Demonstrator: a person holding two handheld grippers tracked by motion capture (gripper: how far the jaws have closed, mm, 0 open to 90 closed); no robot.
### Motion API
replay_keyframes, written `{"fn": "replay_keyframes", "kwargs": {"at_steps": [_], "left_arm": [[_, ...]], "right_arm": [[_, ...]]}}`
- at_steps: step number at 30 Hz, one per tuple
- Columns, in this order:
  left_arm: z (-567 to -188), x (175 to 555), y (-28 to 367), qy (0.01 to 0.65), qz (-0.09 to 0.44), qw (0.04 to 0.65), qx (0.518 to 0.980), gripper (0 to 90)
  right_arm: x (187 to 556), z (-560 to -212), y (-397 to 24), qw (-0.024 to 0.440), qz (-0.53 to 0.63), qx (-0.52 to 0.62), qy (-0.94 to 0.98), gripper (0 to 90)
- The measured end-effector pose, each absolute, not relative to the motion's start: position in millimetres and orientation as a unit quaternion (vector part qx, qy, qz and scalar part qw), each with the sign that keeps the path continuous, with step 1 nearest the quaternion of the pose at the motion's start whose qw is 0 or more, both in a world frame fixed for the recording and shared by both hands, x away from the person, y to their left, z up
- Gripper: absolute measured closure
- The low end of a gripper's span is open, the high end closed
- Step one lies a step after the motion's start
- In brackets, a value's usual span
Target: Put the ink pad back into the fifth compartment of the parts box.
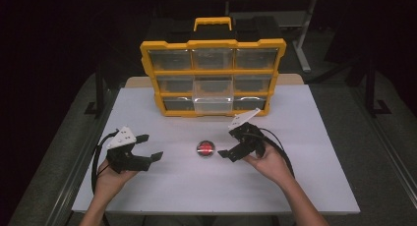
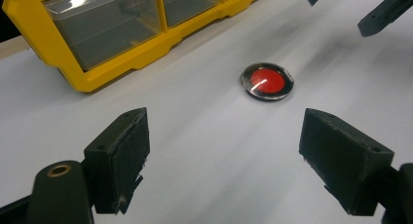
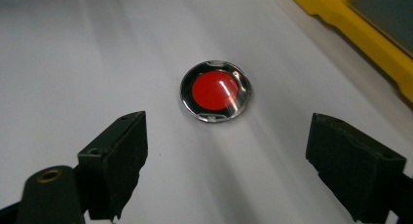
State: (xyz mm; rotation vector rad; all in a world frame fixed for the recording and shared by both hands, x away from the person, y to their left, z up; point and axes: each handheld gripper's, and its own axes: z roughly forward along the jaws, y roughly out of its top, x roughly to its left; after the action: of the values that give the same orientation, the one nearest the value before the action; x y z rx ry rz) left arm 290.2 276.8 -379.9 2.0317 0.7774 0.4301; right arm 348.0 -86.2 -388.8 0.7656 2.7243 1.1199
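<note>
red-centred round disc (image 3: 215,97) lies flat, face up.

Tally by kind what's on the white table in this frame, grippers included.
Yellow drawer cabinet: 1
Clear drawer pulled partly out: 1
Round red disc: 1
Grippers, left gripper and right gripper, both open: 2
Total: 5

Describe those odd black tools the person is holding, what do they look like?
Each hand holds a black gripper with two blocky, flat-faced jaws. The left gripper and the right gripper each carry a pale three-cornered plate on top and trail a black cable that loops down beside the hand. The forearms are bare, with no sleeves in sight.
</note>
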Motion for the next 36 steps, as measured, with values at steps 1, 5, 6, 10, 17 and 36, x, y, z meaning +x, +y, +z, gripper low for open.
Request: {"fn": "replay_keyframes", "kwargs": {"at_steps": [1, 5, 6, 10, 17, 36], "left_arm": [[-380.1, 290.3, 277.2, 0.313, 0.174, 0.445, 0.821, 18.5], [-380.9, 290.3, 277.5, 0.312, 0.171, 0.446, 0.821, 18.4], [-381.1, 290.3, 277.4, 0.312, 0.171, 0.446, 0.821, 18.5], [-381.1, 290.2, 277.5, 0.311, 0.170, 0.446, 0.822, 18.4], [-381.9, 289.7, 277.0, 0.310, 0.170, 0.446, 0.822, 18.4], [-382.6, 290.5, 279.2, 0.311, 0.166, 0.451, 0.820, 18.4]], "right_arm": [[350.1, -390.6, -82.4, 0.048, 0.362, 0.251, 0.897, 14.4], [355.6, -395.6, -68.8, 0.046, 0.350, 0.245, 0.903, 14.4], [356.5, -396.7, -66.0, 0.047, 0.347, 0.244, 0.904, 14.4], [359.9, -400.4, -55.8, 0.049, 0.341, 0.239, 0.908, 15.1], [366.4, -413.0, -41.2, 0.050, 0.328, 0.227, 0.916, 18.6], [381.4, -435.1, -8.2, 0.051, 0.281, 0.209, 0.935, 23.7]]}}
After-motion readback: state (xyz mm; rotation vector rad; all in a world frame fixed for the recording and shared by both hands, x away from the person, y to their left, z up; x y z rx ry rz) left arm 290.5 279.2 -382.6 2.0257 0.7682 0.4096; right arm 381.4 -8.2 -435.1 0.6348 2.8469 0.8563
